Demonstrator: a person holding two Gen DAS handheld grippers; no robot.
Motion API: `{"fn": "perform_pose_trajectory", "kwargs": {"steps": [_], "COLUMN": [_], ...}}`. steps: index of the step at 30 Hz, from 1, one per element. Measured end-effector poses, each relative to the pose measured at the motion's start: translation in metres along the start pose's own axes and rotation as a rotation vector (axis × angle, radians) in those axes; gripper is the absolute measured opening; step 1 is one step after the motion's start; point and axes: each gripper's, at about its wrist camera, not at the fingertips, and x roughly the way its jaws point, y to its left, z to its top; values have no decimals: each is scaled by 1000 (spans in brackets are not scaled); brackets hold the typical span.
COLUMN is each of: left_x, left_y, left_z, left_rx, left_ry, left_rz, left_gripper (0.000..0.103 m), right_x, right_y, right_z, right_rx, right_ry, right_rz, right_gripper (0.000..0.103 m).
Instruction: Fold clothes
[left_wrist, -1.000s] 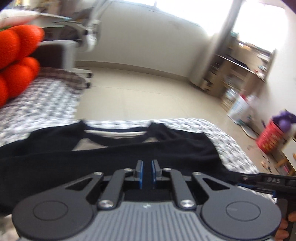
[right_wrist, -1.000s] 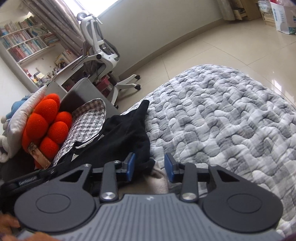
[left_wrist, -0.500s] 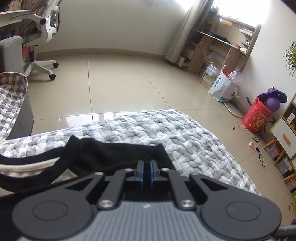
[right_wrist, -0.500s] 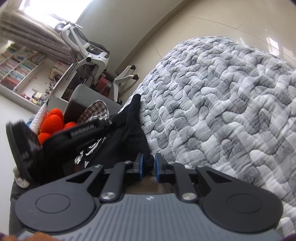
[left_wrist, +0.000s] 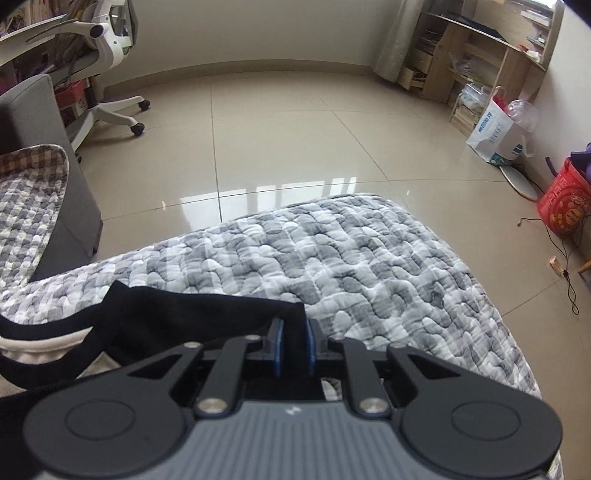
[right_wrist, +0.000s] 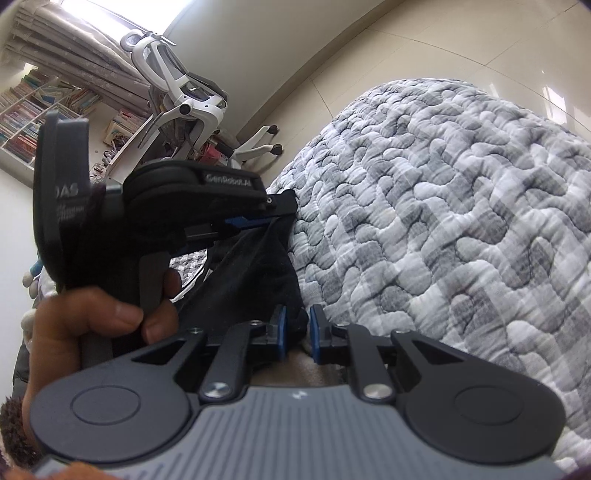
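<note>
Folding looks partway to me: I have both tongs on one black shirt (left_wrist: 192, 325) on the grey quilt (left_wrist: 369, 266). My left gripper (left_wrist: 293, 345) pinches its corner, my right gripper (right_wrist: 297, 332) its edge. Shirt looks bunched, with a pale inside, not yet neat.

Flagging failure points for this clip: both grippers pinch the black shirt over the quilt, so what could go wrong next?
1. The left gripper pinches only the black shirt at its corner; a tug might slip it free.
2. The right gripper sits close behind the left one, so they could collide.
3. The shirt could drag and bunch on the quilt.
</note>
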Motion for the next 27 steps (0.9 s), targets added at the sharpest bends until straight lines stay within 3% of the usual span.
{"fn": "perform_pose_trajectory", "kwargs": {"steps": [5, 7, 8, 11, 12, 20, 24, 27], "left_x": [-2, 0, 1, 3, 3, 8, 3, -2], "left_y": [-5, -11, -12, -14, -15, -21, -18, -16], "left_z": [6, 2, 1, -3, -4, -15, -25, -33], "left_rx": [-15, 8, 9, 10, 11, 16, 40, 59], "left_ry": [15, 17, 0, -53, -71, -212, -266, -307], "left_rz": [20, 29, 32, 42, 45, 70, 35, 9], "left_gripper": [16, 29, 29, 19, 6, 5, 7, 14], "right_x": [0, 1, 1, 1, 0, 0, -1, -3], "right_y": [0, 1, 2, 3, 3, 2, 4, 8], "right_z": [0, 0, -1, -3, -3, -3, -5, -6], "right_rx": [-1, 0, 0, 5, 16, 63, 26, -17], "right_ry": [-2, -4, -6, -14, -22, -39, -43, -58], "right_rz": [-5, -9, -12, -20, -22, -64, -64, -55], "right_gripper": [15, 15, 15, 15, 15, 13, 17, 21]}}
